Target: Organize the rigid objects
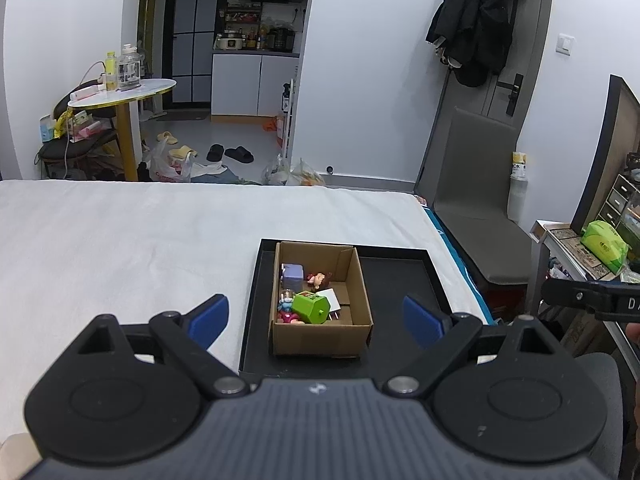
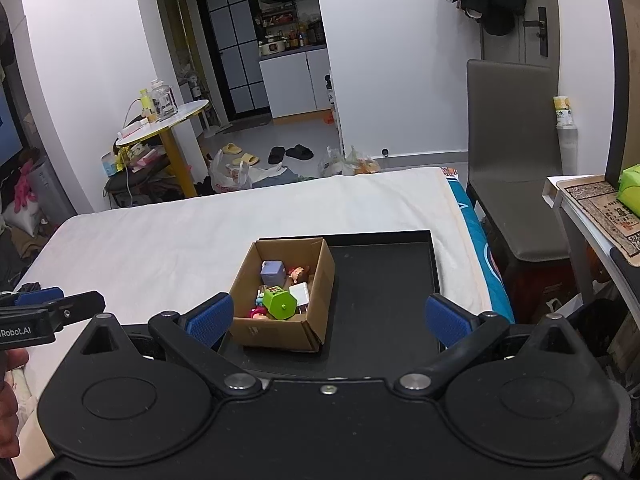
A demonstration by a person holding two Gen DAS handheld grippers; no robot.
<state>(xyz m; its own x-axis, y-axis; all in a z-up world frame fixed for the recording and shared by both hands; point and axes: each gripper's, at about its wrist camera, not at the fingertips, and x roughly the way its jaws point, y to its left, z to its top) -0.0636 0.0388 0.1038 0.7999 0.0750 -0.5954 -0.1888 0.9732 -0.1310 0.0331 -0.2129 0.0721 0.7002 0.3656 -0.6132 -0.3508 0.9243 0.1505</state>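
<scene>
Rigid objects, a small jumble of toys and hard bits, sit inside a cardboard box [image 1: 322, 312] that rests in the left part of a shallow black tray [image 1: 396, 280], which in turn lies on a bed covered by a white sheet [image 1: 120, 240]. The right part of the tray is bare.

Going down in size, the box is open-topped, light and stiff enough to be nudged by its walls, though its thin card would likely crumple under a hard pinch.

Inside it, the biggest piece is a green faceted block [image 1: 311, 308] lying toward the near side; it looks like hard plastic, light and smooth, and its flat opposite faces seem the best place to take hold. Behind it sits a pale purple cube [image 1: 292, 273], also flat-sided and easy to pinch. A white plug adapter [image 2: 300, 294] lies just beside the green block, with a small doll figure [image 1: 318, 279] farther back and a pink toy [image 1: 287, 317] and a tiny blue-and-white figure [image 1: 285, 302] tucked against the left wall. These smaller ones are irregular and probably slippery, so a grip across the body looks safer than on a limb.

The left gripper [image 1: 316, 318] hangs above the near edge of the tray, its blue pads spread wide and holding nothing. The right gripper [image 2: 328, 318] is likewise spread apart and empty, framing the box and the bare tray floor.
</scene>
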